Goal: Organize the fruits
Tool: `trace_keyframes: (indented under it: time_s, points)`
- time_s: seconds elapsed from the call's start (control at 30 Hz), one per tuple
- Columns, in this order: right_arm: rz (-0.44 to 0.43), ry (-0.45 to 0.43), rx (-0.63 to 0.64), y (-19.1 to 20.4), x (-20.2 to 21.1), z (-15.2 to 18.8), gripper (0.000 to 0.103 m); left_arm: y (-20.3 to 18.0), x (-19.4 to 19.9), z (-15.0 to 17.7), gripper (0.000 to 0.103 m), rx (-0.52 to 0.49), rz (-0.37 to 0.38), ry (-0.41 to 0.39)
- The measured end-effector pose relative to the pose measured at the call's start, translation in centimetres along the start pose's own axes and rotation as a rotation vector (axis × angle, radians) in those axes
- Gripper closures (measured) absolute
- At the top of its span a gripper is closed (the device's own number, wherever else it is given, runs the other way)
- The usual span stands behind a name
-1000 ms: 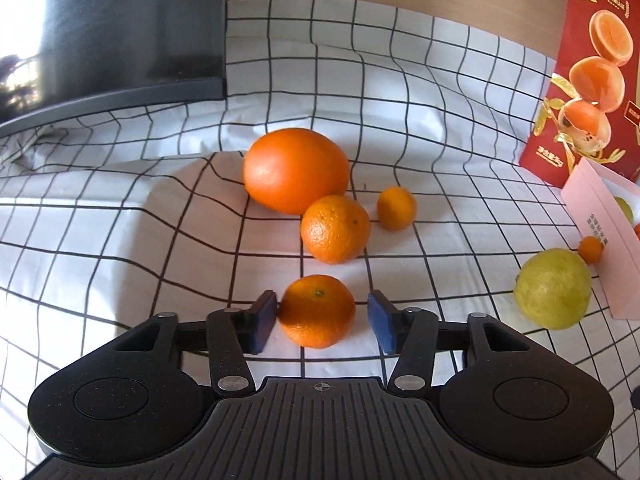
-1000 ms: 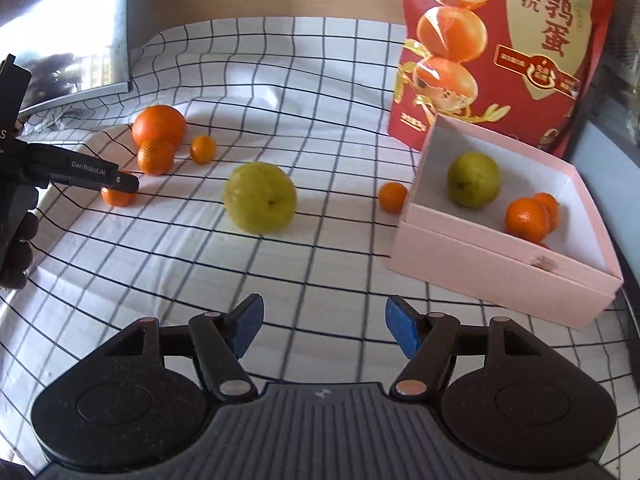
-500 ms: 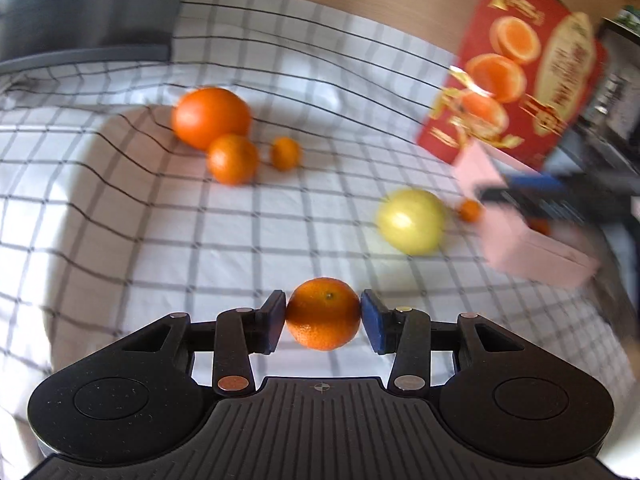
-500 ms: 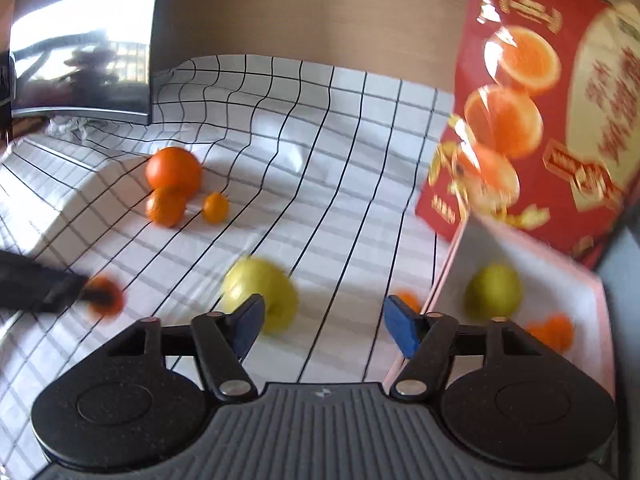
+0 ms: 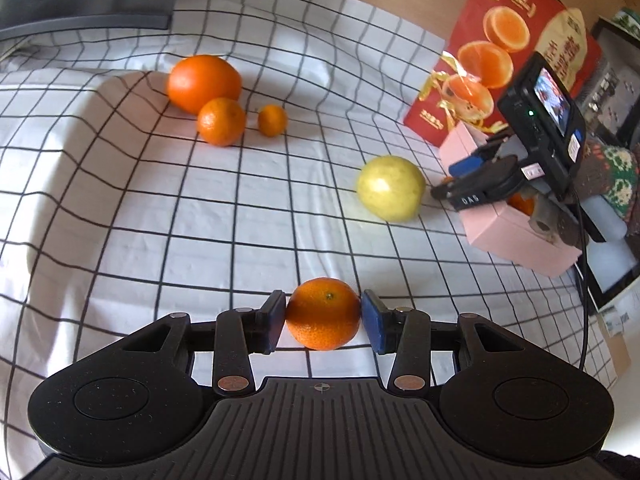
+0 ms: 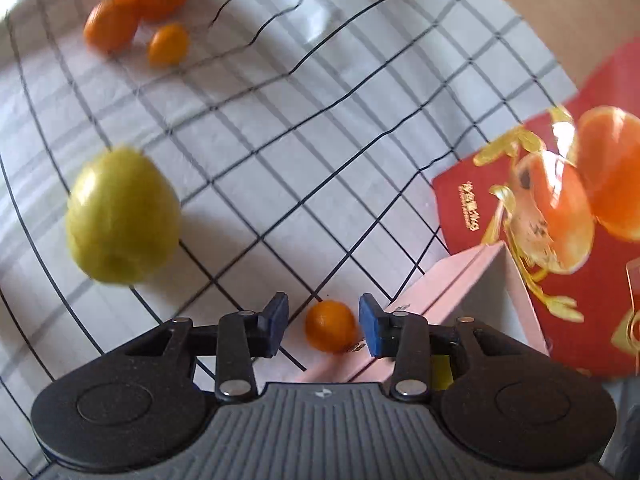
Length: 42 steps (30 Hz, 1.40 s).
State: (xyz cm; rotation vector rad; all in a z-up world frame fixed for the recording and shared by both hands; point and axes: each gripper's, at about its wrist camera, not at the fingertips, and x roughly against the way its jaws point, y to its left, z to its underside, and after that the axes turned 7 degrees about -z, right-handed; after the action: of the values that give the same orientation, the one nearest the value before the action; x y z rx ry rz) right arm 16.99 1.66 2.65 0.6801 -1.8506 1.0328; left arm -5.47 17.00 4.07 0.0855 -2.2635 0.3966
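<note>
the left tool [image 5: 323, 322] has its two blue pads pressed against the sides of a mandarin [image 5: 323, 314], holding it clear above the checked cloth [image 5: 200, 208] that covers the counter.

further back on that cloth sit three more orange fruits in a tight cluster: a large orange [image 5: 204, 82], a medium mandarin [image 5: 221, 121] touching its front, and a small kumquat [image 5: 272, 120] just beside that. a yellow-green pear [image 5: 390, 188] lies alone on the cloth, well apart from the cluster and near the pink box [image 5: 520, 236]. the box stands in front of a red bag [image 5: 500, 60] printed with halved oranges; a bit of orange fruit shows inside the box behind the other tool.

the right tool [image 6: 323, 326] points steeply down at the cloth right beside the box's corner. its jaws have just been closing and now stand partly apart around a tiny orange fruit [image 6: 331, 325], which lies on the cloth against the box wall. there is a clear gap between the fruit and the left pad; on the right side the fruit comes very close to the pad, and i cannot tell whether they touch. the fruit does not look gripped. from the left wrist view the right tool [image 5: 448, 188] is seen from the side, its tips low between the pear and the box, with a camera [image 5: 548, 108] mounted on top and a patterned sleeve [image 5: 612, 176] behind it.

the right wrist view is blurred, so the pear [image 6: 122, 216] and the far cluster look smeared.
</note>
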Motion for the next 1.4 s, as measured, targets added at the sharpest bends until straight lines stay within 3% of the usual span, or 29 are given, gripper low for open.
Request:
trace_keyframes:
  time_s: [0.13, 0.2, 0.43, 0.63, 0.77, 0.9, 1.07, 1.3, 1.4]
  points:
    - [0.027, 0.02, 0.003, 0.3, -0.2, 0.0, 0.077, 0.5, 0.1, 0.1, 0.057, 0.018, -0.011, 0.001]
    - [0.019, 0.001, -0.039, 0.0, 0.2, 0.1, 0.077, 0.5, 0.1, 0.1, 0.057, 0.019, -0.011, 0.005]
    - [-0.081, -0.169, -0.239, -0.1, 5.1, 1.8, 0.078, -0.5, -1.2, -0.4, 0.057, -0.011, -0.007, 0.036]
    - [-0.198, -0.313, -0.385, 2.9, 10.2, 6.6, 0.078, -2.7, -2.4, -1.1, 0.057, -0.063, 0.026, 0.056]
    - [-0.26, -0.309, -0.508, 5.4, 10.7, 10.7, 0.078, -4.5, -3.1, -1.4, 0.057, -0.096, 0.049, 0.052]
    - [-0.213, -0.306, -0.565, 8.0, 10.5, 13.9, 0.078, -6.5, -3.8, -1.5, 0.057, -0.161, 0.068, 0.065]
    - [-0.24, -0.334, -0.677, 9.1, 10.4, 16.9, 0.077, -8.4, -4.2, -1.3, 0.057, -0.242, 0.1, 0.07]
    - [-0.218, -0.344, -0.748, 9.8, 9.4, 17.7, 0.075, -9.1, -4.4, -1.2, 0.057, -0.271, 0.12, 0.075]
    - [-0.191, -0.328, -0.739, 10.2, 9.2, 17.4, 0.065, -9.0, -4.4, -1.3, 0.057, -0.258, 0.123, 0.081]
